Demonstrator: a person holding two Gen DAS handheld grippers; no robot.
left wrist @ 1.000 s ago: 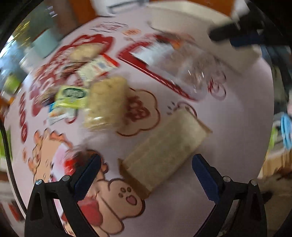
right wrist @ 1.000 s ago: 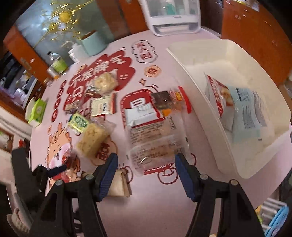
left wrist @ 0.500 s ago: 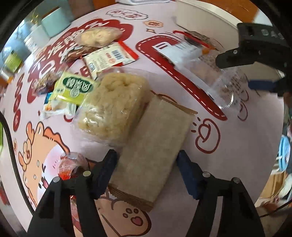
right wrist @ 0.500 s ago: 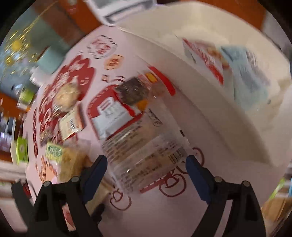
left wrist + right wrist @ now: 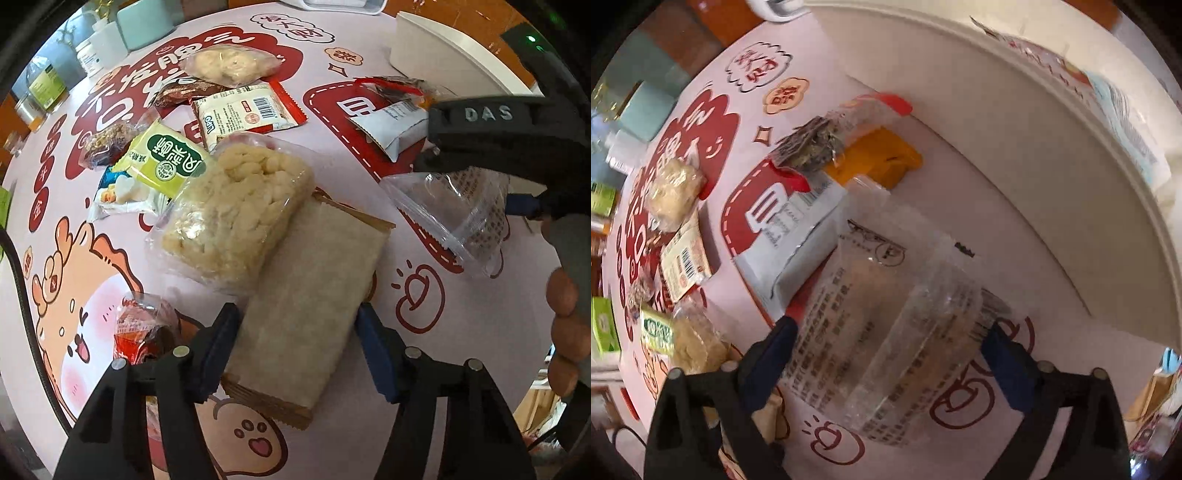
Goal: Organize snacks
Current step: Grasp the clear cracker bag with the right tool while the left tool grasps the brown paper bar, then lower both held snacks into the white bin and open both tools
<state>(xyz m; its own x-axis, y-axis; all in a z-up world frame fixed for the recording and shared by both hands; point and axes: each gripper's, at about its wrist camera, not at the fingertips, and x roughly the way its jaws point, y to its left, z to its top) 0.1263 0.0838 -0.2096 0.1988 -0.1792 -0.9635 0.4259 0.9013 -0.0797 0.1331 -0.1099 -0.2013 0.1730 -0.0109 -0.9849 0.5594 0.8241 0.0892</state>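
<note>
The left gripper [image 5: 295, 350] points down over a flat tan wafer pack [image 5: 310, 306] on the pink table [image 5: 461, 354]. Its jaws are closing, and the blue pads sit right at the pack's two long sides; it is hard to tell if they squeeze yet. A bag of puffed rice cake [image 5: 236, 218] lies touching the wafer pack. A small red candy [image 5: 140, 332] is partly hidden behind the left finger. The right gripper [image 5: 886, 354] hangs over a clear plastic snack pack [image 5: 886, 332], with its jaws wide and the pack between them, not pinched. The print on that pack is too blurry to read. A white foil packet [image 5: 798, 243] peeks out from under it. The white bin [image 5: 1052, 166] stands along the table's far right edge; the snacks inside are cut off and fuzzy.
</note>
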